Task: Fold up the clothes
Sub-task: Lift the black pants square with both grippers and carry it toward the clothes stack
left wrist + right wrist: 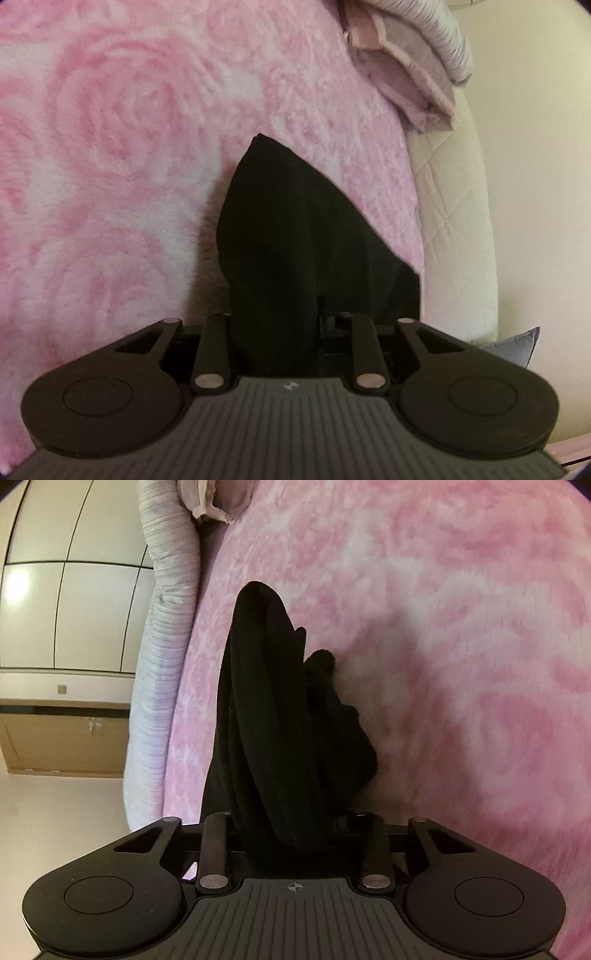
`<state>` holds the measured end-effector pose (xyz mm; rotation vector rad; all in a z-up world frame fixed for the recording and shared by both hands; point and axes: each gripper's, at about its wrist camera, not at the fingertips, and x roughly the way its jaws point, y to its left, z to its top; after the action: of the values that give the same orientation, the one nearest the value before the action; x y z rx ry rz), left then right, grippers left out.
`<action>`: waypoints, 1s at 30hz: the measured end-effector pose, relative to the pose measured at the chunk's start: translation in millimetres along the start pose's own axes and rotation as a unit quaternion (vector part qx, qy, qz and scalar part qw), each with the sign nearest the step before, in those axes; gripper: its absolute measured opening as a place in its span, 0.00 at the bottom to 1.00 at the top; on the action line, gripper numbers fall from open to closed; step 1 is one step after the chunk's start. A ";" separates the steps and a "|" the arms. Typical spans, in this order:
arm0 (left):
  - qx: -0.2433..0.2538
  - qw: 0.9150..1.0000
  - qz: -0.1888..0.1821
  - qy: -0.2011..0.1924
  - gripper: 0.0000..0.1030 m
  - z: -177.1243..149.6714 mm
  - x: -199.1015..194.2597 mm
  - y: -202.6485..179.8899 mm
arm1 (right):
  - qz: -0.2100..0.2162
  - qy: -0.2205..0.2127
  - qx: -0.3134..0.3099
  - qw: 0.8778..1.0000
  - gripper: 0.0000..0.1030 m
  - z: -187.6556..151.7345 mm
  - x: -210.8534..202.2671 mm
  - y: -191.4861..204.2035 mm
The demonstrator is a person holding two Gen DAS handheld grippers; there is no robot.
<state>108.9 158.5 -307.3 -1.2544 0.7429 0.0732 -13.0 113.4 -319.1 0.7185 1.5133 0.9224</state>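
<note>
A black garment (295,236) hangs over a pink fluffy rose-patterned blanket (110,147). My left gripper (291,317) is shut on one part of it; the cloth covers the fingertips and drapes forward in a pointed fold. My right gripper (291,812) is shut on another part of the black garment (273,709), which bunches in thick folds between the jaws above the pink blanket (443,664). The fingertips are hidden by cloth in both views.
A pile of lilac and striped clothes (406,66) lies at the blanket's far edge. A cream quilted mattress side (454,221) runs along the right. In the right wrist view a ribbed grey-white cloth (162,646) edges the bed, with a wooden cabinet (62,738) and floor beyond.
</note>
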 end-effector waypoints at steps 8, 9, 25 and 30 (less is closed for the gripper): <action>-0.023 0.997 -0.009 -0.076 0.19 -16.7 -114.7 -9.7 | 0.064 0.067 0.018 0.996 0.25 -24.8 4.0 45.1; -0.030 0.996 -0.008 -0.088 0.19 -19.0 -137.0 -6.5 | 0.070 0.078 0.017 0.994 0.25 -29.2 6.5 53.6; -0.118 0.965 0.025 -0.232 0.19 -39.1 -513.0 69.5 | 0.086 0.255 -0.010 0.963 0.25 -187.0 117.3 262.5; -0.120 0.962 0.049 -0.242 0.19 -9.7 -651.0 103.2 | 0.085 0.276 0.009 0.957 0.25 -249.0 166.7 328.2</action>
<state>-440.5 405.9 -40.0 -1.3560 0.3759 0.5461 -302.2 381.0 -113.5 0.6379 1.9692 1.3171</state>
